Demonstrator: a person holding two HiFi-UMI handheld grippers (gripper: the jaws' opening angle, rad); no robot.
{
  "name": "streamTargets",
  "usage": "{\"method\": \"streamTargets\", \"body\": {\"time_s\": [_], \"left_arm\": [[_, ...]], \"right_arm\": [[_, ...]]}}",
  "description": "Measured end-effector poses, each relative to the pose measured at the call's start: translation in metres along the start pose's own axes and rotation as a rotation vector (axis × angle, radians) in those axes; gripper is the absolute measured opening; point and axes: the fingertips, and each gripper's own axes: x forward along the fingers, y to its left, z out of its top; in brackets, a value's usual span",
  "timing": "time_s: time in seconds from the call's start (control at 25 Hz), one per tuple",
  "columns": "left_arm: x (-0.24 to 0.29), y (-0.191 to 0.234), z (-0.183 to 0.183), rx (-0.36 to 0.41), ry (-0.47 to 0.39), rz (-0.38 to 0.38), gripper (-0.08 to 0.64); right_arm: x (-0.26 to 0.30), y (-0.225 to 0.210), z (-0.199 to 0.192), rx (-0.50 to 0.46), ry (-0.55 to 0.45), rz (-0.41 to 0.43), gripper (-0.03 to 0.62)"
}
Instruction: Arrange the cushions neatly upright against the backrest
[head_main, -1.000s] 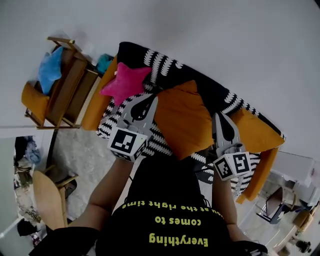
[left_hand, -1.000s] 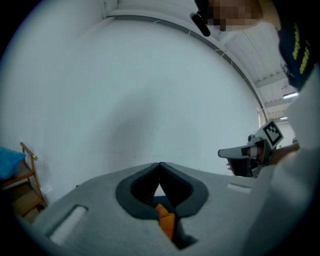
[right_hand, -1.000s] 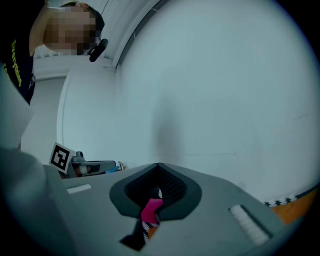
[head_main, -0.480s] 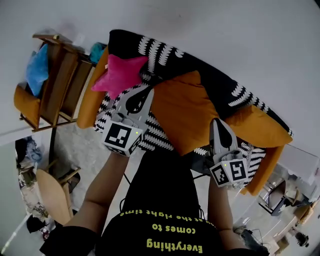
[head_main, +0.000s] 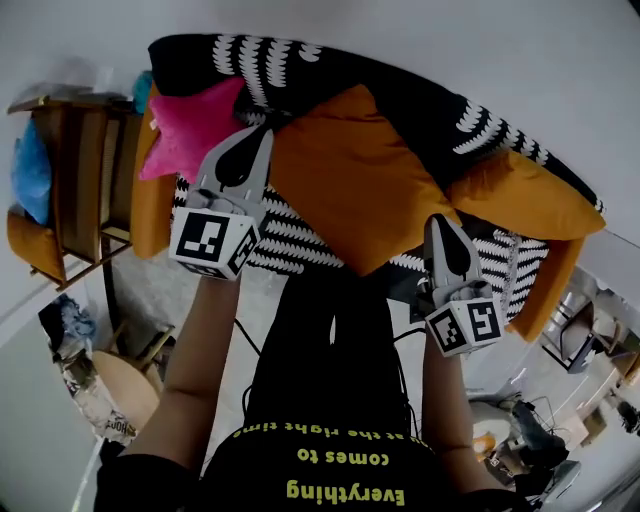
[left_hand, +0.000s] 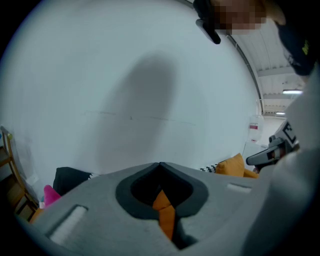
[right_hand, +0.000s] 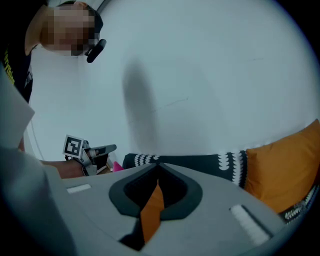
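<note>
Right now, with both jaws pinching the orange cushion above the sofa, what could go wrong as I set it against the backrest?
1. The left gripper and right gripper each pinch only a thin fold of the orange cushion, so it could slip free.
2. The pink star cushion sits right beside the left gripper and may get knocked.
3. The orange cushion hangs tilted, one corner down, so it may slump rather than stand against the backrest.

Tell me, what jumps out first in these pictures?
A big orange cushion fills the middle of the head view, pinched at opposite sides by the left gripper and the right gripper. To its left sits a pink star cushion, against a black-and-white throw.
</note>
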Motion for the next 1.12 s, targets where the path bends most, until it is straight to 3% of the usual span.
{"method": "streamTargets", "body": {"time_s": [0.2, 0.36, 0.44, 0.6, 0.8, 0.96, 1.04, 1.12], "left_arm": [[0.036, 0.008, -0.028, -0.015, 0.033, -0.021, 0.007], [0.069, 0.006, -0.071, -0.018, 0.097, -0.039, 0.068], [0.085, 0.002, -0.1, -0.004, 0.141, -0.051, 0.089], [0.114, -0.002, -0.157, 0.013, 0.232, -0.09, 0.165], [0.136, -0.01, -0.208, 0.046, 0.318, -0.105, 0.186], [0.145, -0.005, -0.253, 0.016, 0.416, -0.132, 0.334], [0.149, -0.004, -0.27, 0.029, 0.448, -0.141, 0.368], [0.155, -0.01, -0.287, 0.057, 0.484, -0.159, 0.391]], "right_arm": [[-0.006, -0.057, -0.045, 0.111, 0.018, -0.128, 0.076], [-0.006, -0.106, -0.087, 0.37, -0.008, -0.214, 0.138], [-0.006, -0.127, -0.115, 0.42, 0.006, -0.253, 0.159], [0.003, -0.16, -0.183, 0.397, 0.093, -0.328, 0.206], [0.0, -0.194, -0.251, 0.319, 0.213, -0.377, 0.229], [0.004, -0.21, -0.289, 0.3, 0.256, -0.392, 0.265], [0.013, -0.214, -0.304, 0.289, 0.276, -0.378, 0.333], [0.022, -0.217, -0.314, 0.267, 0.281, -0.356, 0.353]]}}
